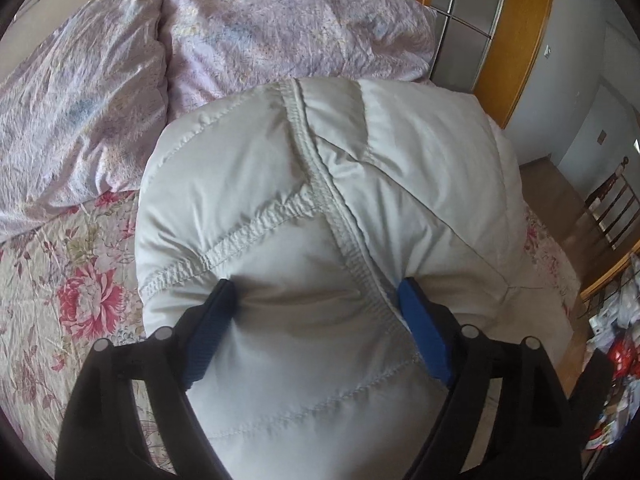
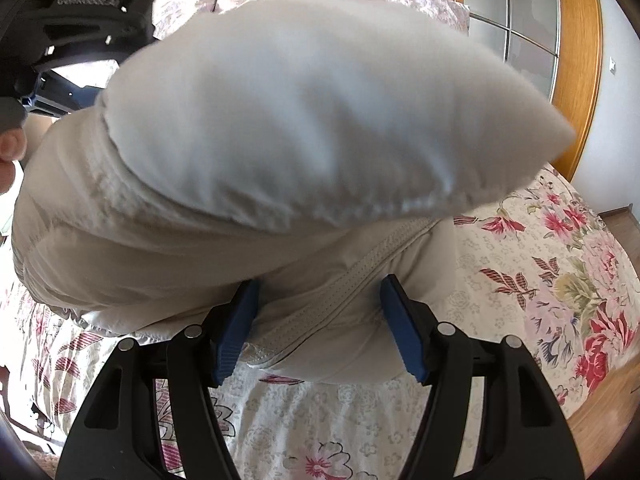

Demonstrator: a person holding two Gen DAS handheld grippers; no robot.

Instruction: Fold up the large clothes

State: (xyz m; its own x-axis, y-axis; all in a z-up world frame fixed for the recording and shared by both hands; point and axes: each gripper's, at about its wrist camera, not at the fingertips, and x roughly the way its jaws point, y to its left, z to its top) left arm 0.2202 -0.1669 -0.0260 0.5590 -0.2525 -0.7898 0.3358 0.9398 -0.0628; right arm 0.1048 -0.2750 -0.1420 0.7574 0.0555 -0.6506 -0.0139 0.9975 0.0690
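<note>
Both tongs are clamped on the same padded jacket (image 1: 320, 208), a pale off-white quilted puffer. Left gripper (image 1: 316, 300): blue pads (image 1: 420, 336) pressed into a thick puffy wad of fabric, jaws held fairly wide by the bulk, with a ribbed stitched seam (image 1: 344, 232) running diagonally between them. The fabric dents inward at both pads, so the grip is firm. Right gripper (image 2: 320, 296): the same situation, pads (image 2: 236, 328) squeezing a folded edge of the jacket (image 2: 240, 160) with a stitched band (image 2: 360, 276) passing between the jaws, which stand partly open around the wad. In the right wrist view a big lobe of the jacket, blurred, bulges up and across the frame above the gripped part. The lower fabric droops to the left. The jacket is lifted off the bed (image 2: 540, 264), bunched up between the two tools; whether its lowest part touches the sheet at left I cannot tell. The left gripper (image 2: 80, 20) body shows at the top left of the right view, with the person's fingertips (image 2: 12, 148) at the left edge. The bed has a floral sheet (image 1: 72, 280) with red and pink flowers. A pink duvet (image 1: 240, 40) is heaped at the far end. A wooden-framed wardrobe (image 1: 516, 40) with frosted panels stands beyond.
</note>
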